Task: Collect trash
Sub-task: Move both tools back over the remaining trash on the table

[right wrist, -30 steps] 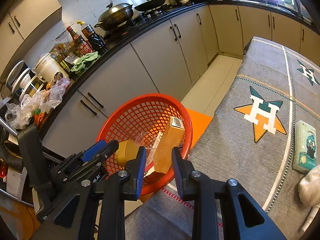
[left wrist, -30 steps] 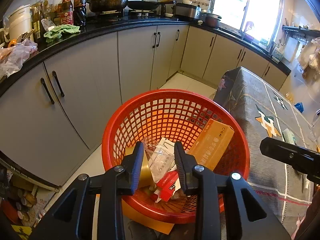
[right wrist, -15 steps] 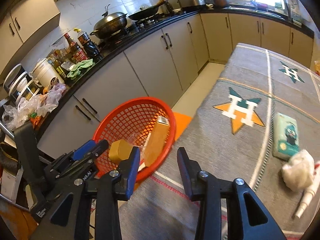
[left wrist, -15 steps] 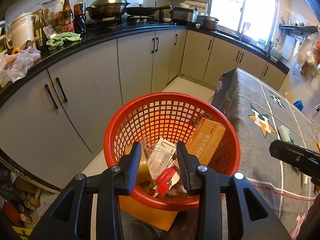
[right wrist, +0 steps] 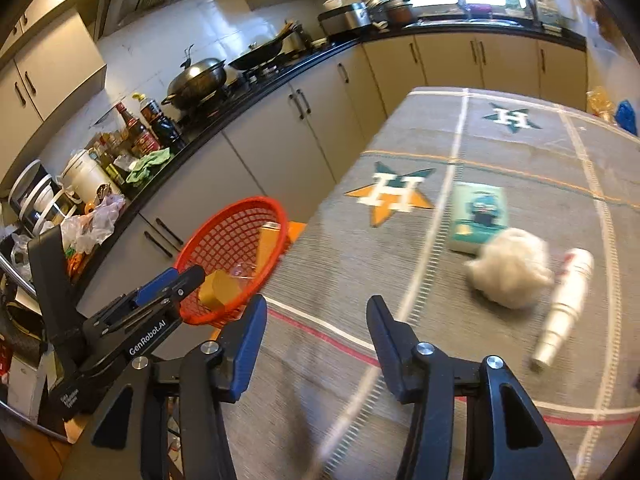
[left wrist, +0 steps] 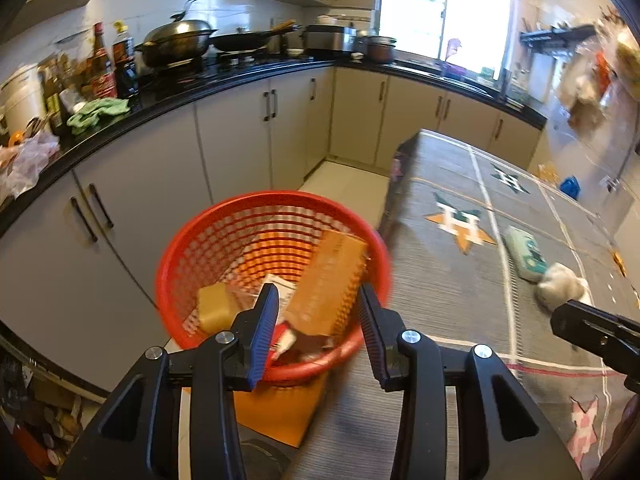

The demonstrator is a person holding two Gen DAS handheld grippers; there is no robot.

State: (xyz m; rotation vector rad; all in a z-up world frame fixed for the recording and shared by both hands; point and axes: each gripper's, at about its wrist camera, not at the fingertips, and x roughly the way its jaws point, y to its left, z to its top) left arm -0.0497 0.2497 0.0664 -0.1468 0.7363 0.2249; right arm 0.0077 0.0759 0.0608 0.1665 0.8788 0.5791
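Observation:
A red mesh basket (left wrist: pixel 224 240) stands on an orange stool beside the table and holds an orange box (left wrist: pixel 328 280), a yellow block (left wrist: pixel 214 308) and wrappers. My left gripper (left wrist: pixel 316 308) is open and empty just above the basket's near rim. My right gripper (right wrist: pixel 316 320) is open and empty over the grey tablecloth (right wrist: pixel 400 264). On the table ahead of it lie a crumpled white tissue wad (right wrist: pixel 510 266), a stack of white paper cups (right wrist: pixel 564 304) on its side and a green tissue pack (right wrist: pixel 478 216). The basket also shows in the right wrist view (right wrist: pixel 232 240).
Grey cabinets under a black counter (left wrist: pixel 168 100) curve around the left and back, crowded with bottles, a wok (left wrist: pixel 176 42) and pots. A narrow strip of floor (left wrist: pixel 344 184) runs between cabinets and table. A blue item (right wrist: pixel 626 114) lies at the table's far right.
Both grippers have swung right, away from the basket toward the table. The right gripper's jaws have opened wider. The tissue wad and cups have come into view.

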